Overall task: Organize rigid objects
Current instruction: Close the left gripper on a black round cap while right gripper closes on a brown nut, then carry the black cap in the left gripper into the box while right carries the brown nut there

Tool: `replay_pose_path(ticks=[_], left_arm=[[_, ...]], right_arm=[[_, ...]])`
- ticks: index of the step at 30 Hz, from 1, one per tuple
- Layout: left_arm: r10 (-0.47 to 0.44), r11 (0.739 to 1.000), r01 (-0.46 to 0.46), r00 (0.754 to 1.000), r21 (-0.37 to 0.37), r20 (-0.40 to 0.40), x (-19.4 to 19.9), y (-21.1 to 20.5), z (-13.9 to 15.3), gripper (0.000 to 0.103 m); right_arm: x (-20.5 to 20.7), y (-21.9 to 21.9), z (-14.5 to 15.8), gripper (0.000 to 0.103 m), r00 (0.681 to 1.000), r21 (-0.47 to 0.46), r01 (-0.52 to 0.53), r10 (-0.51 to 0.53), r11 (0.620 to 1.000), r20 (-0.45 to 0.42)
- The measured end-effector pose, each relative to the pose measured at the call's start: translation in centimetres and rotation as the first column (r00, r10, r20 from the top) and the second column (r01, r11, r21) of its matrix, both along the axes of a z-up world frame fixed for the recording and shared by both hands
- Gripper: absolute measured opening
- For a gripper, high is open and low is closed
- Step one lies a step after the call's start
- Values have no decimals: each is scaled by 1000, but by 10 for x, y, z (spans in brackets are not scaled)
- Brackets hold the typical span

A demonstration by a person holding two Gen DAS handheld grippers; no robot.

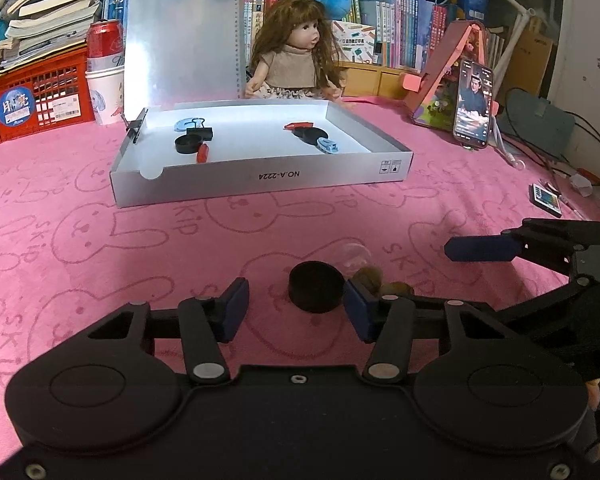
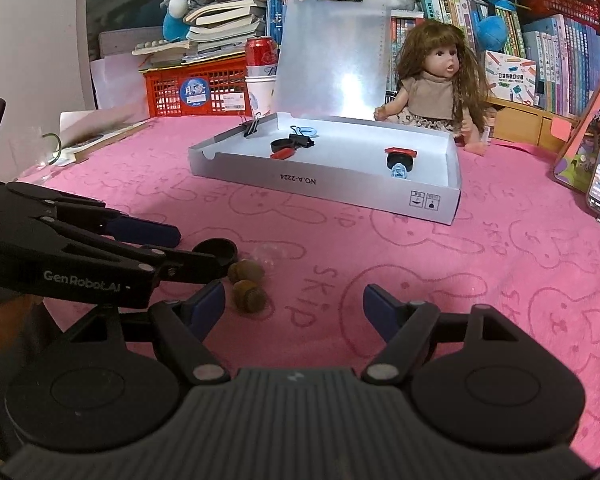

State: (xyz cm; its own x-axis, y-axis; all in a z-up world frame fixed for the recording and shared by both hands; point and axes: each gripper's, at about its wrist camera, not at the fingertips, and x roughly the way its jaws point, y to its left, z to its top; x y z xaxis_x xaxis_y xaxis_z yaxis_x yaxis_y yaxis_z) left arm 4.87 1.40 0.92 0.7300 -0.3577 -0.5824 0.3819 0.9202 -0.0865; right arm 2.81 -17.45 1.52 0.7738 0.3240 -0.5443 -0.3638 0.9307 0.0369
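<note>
Two pairs of tongs are in my hands above the pink towel-covered surface [image 1: 100,208] printed with rabbit outlines. My left tongs [image 1: 296,300] stand partly spread around a short black round cap [image 1: 317,287]; the right blue pad [image 1: 358,308] sits against the cap's side, while the left pad is clearly apart from it, so nothing is pinched. No earlier view is at hand, so I tell only how they stand. Just beyond the cap lie two small brown nut-like balls [image 2: 247,285] and a clear plastic bubble-like piece [image 1: 354,256], near one another on the cloth. My right tongs [image 2: 294,304] are spread wide with nothing between them, hovering over bare pink cloth, the brown balls just beside the left pad. Farther back rests a shallow silver cardboard box [image 1: 260,176] with its lid propped upright; inside it, on the left, are a black cap, a black binder clip, a red piece and a pale blue ring, and on the right a black disc, a red piece and a pale blue clip. A long-haired doll [image 1: 296,52] sits behind the box.
</note>
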Motion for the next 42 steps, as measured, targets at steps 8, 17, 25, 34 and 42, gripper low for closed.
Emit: replay_pose_path(ticks=[8, 17, 25, 34, 42], left_arm=[[6, 1000, -6, 1000, 23, 30, 3, -13, -4, 47], [23, 999, -24, 999, 28, 48, 5, -13, -6, 43], [46, 999, -47, 998, 22, 53, 5, -8, -6, 31], [73, 997, -75, 996, 25, 59, 3, -4, -5, 31], [98, 995, -99, 994, 21, 52, 5, 2, -4, 31]], right_arm=[[-1, 0, -1, 85, 1000, -4, 2, -2, 1000, 3], [-1, 3, -4, 85, 1000, -7, 5, -5, 1000, 11], [-2, 6, -5, 84, 1000, -6, -1, 1, 1000, 15], [-4, 10, -5, 63, 999, -28, -12, 13, 1000, 29], [-11, 22, -3, 31, 996, -55, -65, 68, 996, 49]])
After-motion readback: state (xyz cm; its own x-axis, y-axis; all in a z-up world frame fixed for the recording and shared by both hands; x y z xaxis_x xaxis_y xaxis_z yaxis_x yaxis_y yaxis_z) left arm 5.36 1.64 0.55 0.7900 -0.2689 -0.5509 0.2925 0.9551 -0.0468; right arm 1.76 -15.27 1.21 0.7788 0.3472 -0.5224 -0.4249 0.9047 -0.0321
